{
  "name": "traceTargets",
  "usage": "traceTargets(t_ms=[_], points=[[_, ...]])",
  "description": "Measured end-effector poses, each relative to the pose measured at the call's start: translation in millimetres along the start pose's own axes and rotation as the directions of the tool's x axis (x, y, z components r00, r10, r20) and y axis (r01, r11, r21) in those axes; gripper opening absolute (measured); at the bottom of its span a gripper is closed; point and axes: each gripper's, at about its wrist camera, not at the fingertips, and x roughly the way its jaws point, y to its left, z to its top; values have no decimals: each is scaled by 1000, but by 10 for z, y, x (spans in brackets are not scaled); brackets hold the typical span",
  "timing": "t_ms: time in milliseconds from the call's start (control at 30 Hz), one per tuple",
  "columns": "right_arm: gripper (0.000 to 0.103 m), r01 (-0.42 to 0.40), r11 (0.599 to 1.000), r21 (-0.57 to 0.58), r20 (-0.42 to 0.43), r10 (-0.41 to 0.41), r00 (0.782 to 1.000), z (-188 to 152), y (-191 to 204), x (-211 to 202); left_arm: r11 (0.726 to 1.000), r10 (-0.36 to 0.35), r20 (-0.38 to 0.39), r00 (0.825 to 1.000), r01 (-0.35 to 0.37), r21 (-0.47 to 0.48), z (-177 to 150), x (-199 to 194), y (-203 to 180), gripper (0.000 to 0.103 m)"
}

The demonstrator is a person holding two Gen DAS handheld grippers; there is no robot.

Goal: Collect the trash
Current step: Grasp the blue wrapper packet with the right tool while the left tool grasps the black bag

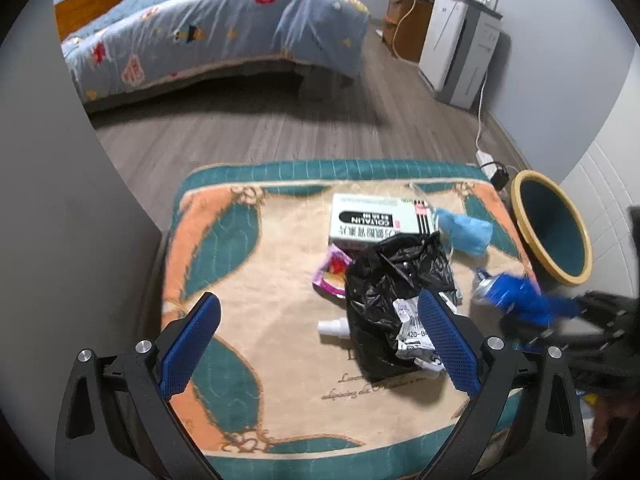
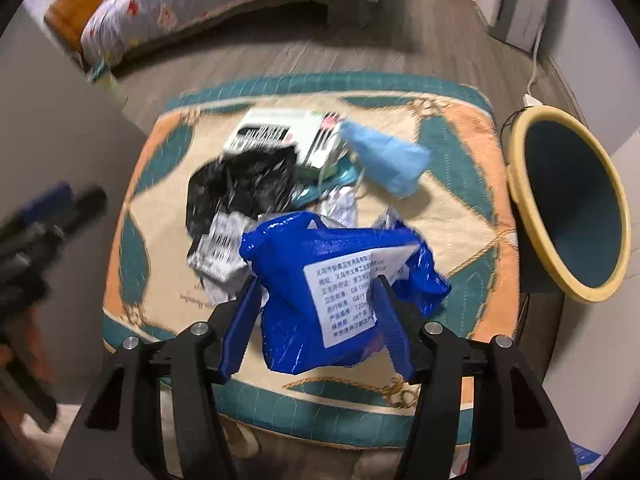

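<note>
Right wrist view: the right gripper [image 2: 316, 312] has its blue pads pinching a crumpled blue plastic package [image 2: 336, 280] with a white printed label, one pad against each side. The package sits at the near middle of a patterned mat [image 2: 460, 152] in cream, orange and teal. Just left of the package and partly under it is a crumpled white and grey wrapper [image 2: 218, 252], and beyond that a black plastic bag [image 2: 244, 184]. Farther off lies a white and green box [image 2: 280, 132] with dark print, and to its right a light blue glove-like wad [image 2: 384, 156]. Between them are bits of foil and thin clear wrapping, too blurred to name. Off the right edge of the mat stands a bin [image 2: 520, 184] with a yellow rim and teal inside, tilted toward the mat. The left gripper shows as a dark blur at the far left.

In the left wrist view the left gripper [image 1: 320, 340] hangs over the near part of the mat with its jaws spread wide and nothing between the pads. The black bag lies just ahead of its right finger. A small white bottle [image 1: 334, 326] and a pink wrapper [image 1: 330, 274] lie left of the bag. Beyond the mat are grey wooden floor [image 1: 260, 128] and a bed [image 1: 220, 28] with a blue patterned quilt.
</note>
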Motion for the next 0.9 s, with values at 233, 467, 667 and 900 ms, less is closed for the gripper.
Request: traceTargets(t_ms=[233, 467, 667, 900], points=[[56, -62, 995, 84, 73, 56, 996, 184, -306, -221, 999, -1, -31, 1000, 2, 38, -83, 235, -252, 98], [54, -72, 993, 94, 80, 65, 995, 247, -426, -244, 996, 2, -77, 997, 5, 87, -238, 512, -526, 98], [54, -61, 996, 65, 82, 56, 995, 270, -436, -241, 994, -42, -124, 991, 54, 99, -348, 716, -695, 98], [54, -58, 997, 56, 81, 53, 995, 306, -471, -239, 987, -40, -157, 987, 64, 146, -390, 792, -803, 92]])
